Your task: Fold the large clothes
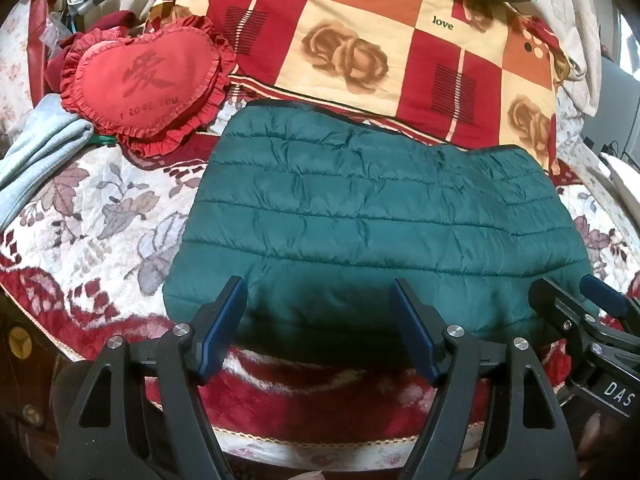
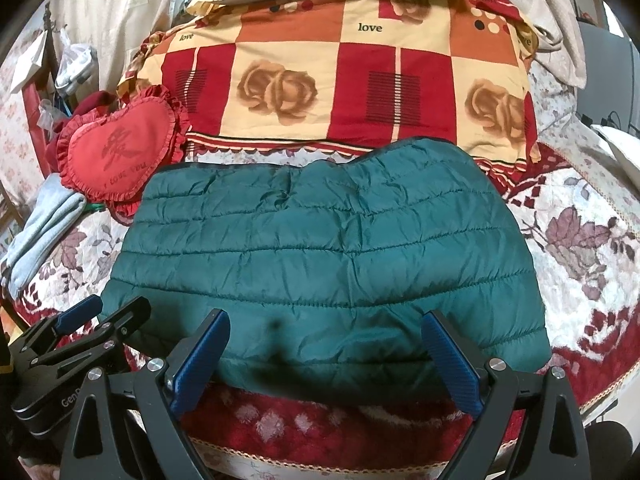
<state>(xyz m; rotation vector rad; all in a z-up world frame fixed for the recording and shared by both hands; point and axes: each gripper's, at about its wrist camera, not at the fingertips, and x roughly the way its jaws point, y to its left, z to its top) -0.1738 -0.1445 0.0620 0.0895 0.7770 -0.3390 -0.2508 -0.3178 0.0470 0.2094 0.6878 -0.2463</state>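
Observation:
A dark green quilted jacket (image 1: 372,216) lies folded into a broad rectangle on the floral bedspread (image 1: 100,216); the right wrist view shows the same jacket (image 2: 328,256). My left gripper (image 1: 320,320) hovers open at the jacket's near edge, blue pads wide apart, nothing pinched between them. My right gripper (image 2: 328,356) is likewise open over the near edge. In the left wrist view the right gripper (image 1: 576,300) shows at the jacket's near right corner; in the right wrist view the left gripper (image 2: 100,316) shows at its near left corner.
A red heart-shaped cushion (image 1: 144,80) lies left of the jacket. Behind it sits a checked red and cream quilt (image 1: 392,40) printed "love". A pale blue garment (image 1: 36,156) lies at the far left. The bed's near edge (image 1: 320,444) runs under the grippers.

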